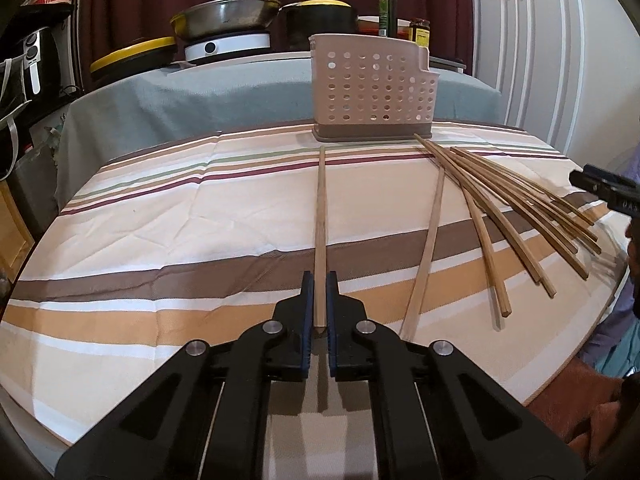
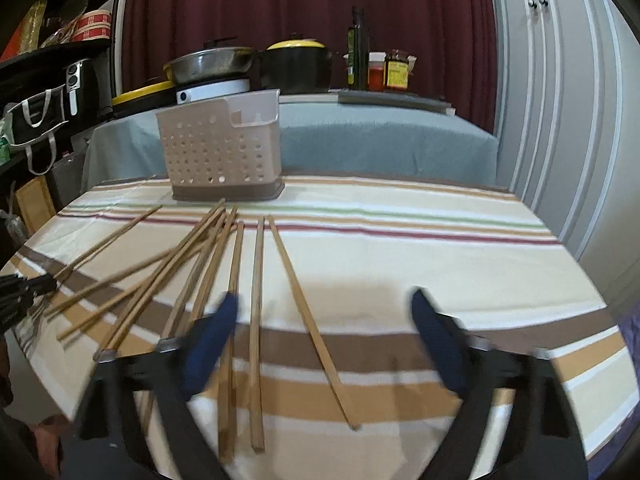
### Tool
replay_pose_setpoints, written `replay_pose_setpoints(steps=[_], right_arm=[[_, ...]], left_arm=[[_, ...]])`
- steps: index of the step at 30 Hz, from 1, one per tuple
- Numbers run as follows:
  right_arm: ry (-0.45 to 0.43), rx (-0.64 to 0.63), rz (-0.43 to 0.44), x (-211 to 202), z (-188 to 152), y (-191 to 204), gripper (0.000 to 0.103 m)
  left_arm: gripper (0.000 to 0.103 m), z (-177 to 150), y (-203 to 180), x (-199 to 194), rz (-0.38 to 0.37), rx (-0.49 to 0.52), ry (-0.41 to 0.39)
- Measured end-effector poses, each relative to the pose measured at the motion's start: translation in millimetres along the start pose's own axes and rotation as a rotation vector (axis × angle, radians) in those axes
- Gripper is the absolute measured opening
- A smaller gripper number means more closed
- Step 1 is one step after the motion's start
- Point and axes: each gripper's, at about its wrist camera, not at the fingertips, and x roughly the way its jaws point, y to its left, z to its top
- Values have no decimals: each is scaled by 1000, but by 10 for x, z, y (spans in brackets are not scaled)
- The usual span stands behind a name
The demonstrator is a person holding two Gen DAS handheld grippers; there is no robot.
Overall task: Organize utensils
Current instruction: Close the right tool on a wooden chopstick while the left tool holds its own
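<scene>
Wooden chopsticks are the task items; nearly all lie loose on the striped tabletop [image 1: 160,216]. Perforated beige utensil caddy [image 1: 372,92] stands upright at the far edge, roughly 12 o'clock from the left hand-held gripper [image 1: 319,300]. No chopstick ends show above its rim in either view, so it looks empty as far as can be seen; interior not visible.

Left hand-held gripper: blue pads closed on the near end of one chopstick [image 1: 321,216], which points straight ahead at 12 o'clock toward the caddy. Cannot tell whether its far tip is lifted or touching the cloth.

Single loose chopstick [image 1: 428,248] lies just beside it at 1 o'clock. Fanned pile of chopsticks [image 1: 520,216] lies at 2 o'clock, several crossing near the caddy base.

Right hand-held gripper [image 2: 324,316]: jaws spread wide, holding nothing, above the near ends of the pile. Left pad [image 2: 212,336] sits over one or two sticks; frame is motion-blurred. From this view the caddy [image 2: 220,144] is at 11 o'clock and the pile [image 2: 192,272] runs from 9 to 12 o'clock.

Judgement: early stage. One stick in hand, none visibly deposited; about a dozen left, exact count unclear where they overlap
</scene>
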Motion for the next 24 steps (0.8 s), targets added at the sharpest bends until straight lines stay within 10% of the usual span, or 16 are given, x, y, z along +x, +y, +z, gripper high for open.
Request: replay_pose_setpoints(steps=[24], right_arm=[[-34, -49, 42, -105, -421, -93, 6]], left_arm=[[6, 8, -8, -60, 40, -6, -18]])
